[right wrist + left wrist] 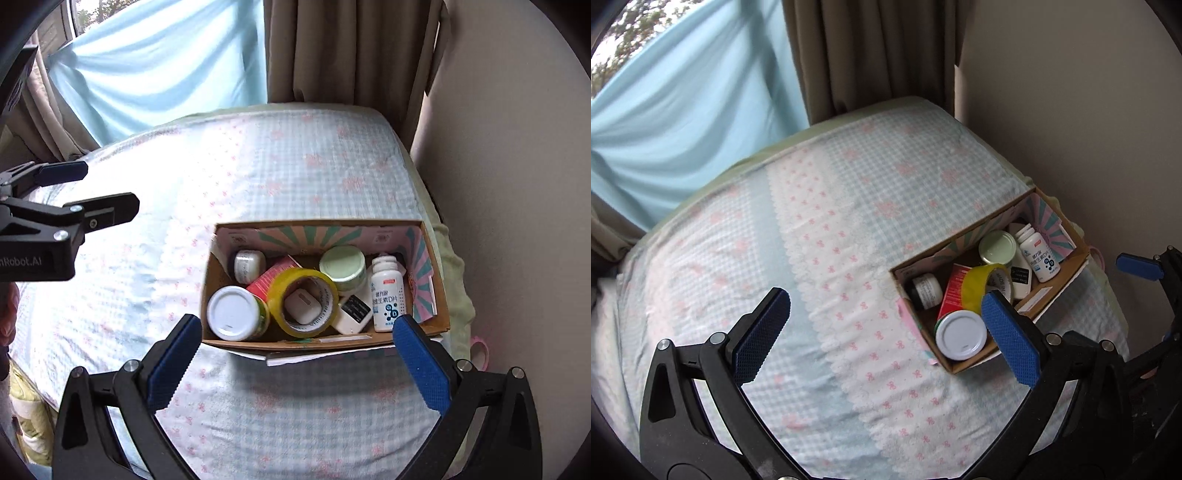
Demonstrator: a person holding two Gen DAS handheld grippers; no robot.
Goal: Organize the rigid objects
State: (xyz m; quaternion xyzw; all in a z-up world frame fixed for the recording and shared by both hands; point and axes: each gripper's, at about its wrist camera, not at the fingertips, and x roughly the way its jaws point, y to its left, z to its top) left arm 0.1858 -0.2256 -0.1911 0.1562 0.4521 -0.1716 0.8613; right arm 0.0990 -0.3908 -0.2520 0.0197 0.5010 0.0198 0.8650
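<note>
Bed point(280, 177): covered with a pale blue gingham sheet with pink bows, pretty much bare apart from one box.
Cardboard box point(436, 295): open top, sitting on the sheet over by the wall side — at about 3 o'clock in the left wrist view, dead centre in the right wrist view.
White-lid jar point(236, 312): in the box at its 8 o'clock corner, green label on the side.
Yellow tape roll point(303, 301): right beside that jar, touching it, with a small white case point(301, 306) sitting in its hole.
Red carton point(271, 278): tucked under the tape roll, only partly showing.
Small white jar point(249, 266): back at the box's 10 o'clock corner.
Pale green-lid jar point(342, 266): toward 1 o'clock inside the box.
White pill bottle point(386, 295): lying at the 3 o'clock end, blue print on the label.
Left tool point(886, 332): spread wide, nothing between the blue pads — hovering over bare sheet just at 9 o'clock of the box.
Right tool point(297, 356): also spread wide and holding nothing, hanging above the near edge of the box.
Curtains point(871, 51): brown, at 12 o'clock behind the bed, light blue cloth next to them.
</note>
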